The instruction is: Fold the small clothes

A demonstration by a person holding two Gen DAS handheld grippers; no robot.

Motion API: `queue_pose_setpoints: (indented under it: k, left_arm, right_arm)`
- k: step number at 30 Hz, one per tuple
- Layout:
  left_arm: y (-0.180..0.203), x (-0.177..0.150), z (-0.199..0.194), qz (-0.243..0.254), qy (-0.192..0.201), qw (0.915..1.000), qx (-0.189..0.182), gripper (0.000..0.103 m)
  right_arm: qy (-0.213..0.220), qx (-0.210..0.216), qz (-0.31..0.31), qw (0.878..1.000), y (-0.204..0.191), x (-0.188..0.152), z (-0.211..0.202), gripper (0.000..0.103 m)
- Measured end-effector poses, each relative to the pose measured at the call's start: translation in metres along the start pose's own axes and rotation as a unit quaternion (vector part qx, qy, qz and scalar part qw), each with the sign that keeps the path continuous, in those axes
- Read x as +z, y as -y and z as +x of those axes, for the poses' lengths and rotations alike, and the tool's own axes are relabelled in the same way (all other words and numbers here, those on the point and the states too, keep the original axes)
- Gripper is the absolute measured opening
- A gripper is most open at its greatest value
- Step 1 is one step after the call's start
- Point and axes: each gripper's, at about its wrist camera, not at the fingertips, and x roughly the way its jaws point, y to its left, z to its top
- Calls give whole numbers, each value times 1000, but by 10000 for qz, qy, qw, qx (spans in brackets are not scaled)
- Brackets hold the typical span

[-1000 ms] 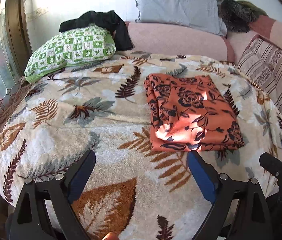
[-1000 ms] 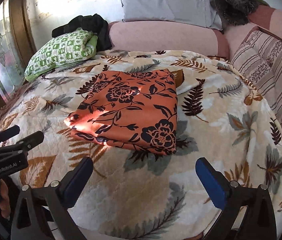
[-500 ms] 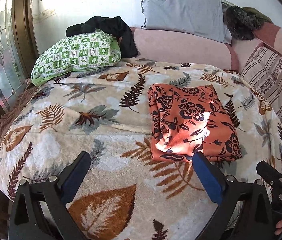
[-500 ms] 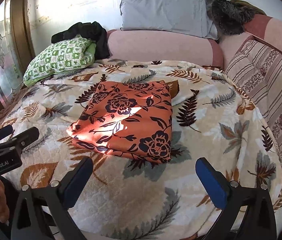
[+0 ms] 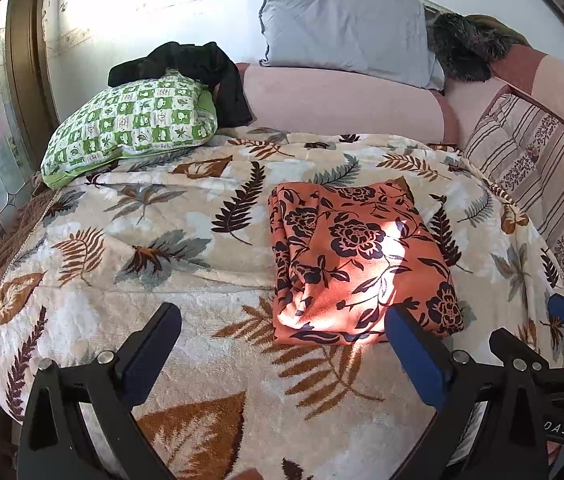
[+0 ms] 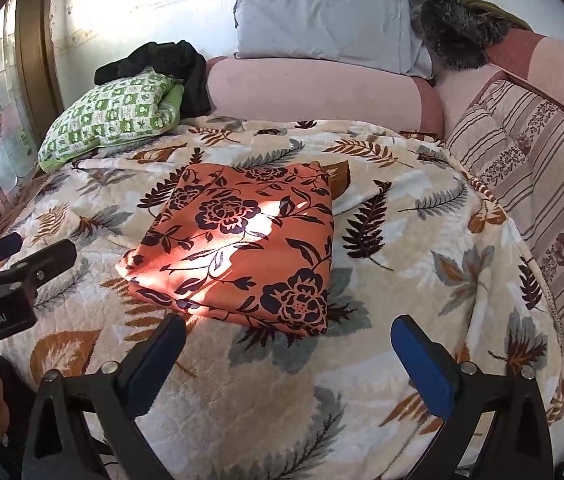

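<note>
From the left wrist view the left gripper (image 5: 282, 344) hangs wide and empty over the leaf-print blanket (image 5: 114, 304), clear of the folded orange floral cloth (image 5: 358, 264) (seemingly finished), while the right wrist view shows the right gripper (image 6: 288, 354) equally wide, holding nothing.

Folded garment (image 5: 358, 264) lying on the blanket (image 5: 122, 264), grippers before its near edge.

The left gripper (image 5: 282, 354) and right gripper (image 6: 288, 356) hang side by side over the blanket's near part, jaws wide apart, clear of the garment. Behind it a bolster (image 5: 342, 100) runs along the wall, with a pillow (image 5: 346, 28) leaning above it. At the far left a checked pillow (image 5: 130, 124) rests on the blanket, a dark garment (image 5: 194, 64) draped over its back. A striped cushion (image 6: 530, 168) lines the right side.
</note>
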Motion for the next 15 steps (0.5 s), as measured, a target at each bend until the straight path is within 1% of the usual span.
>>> queue_pose_setpoints:
  k: [8, 15]
  left_arm:
    - [8, 6, 7, 126, -113, 9998, -80, 101]
    - [13, 8, 7, 216, -82, 9997, -88, 101]
  right_arm:
    - [-6, -29, -66, 10000, -3, 5, 3, 103]
    - [-35, -36, -51, 10000, -2, 7, 8, 103]
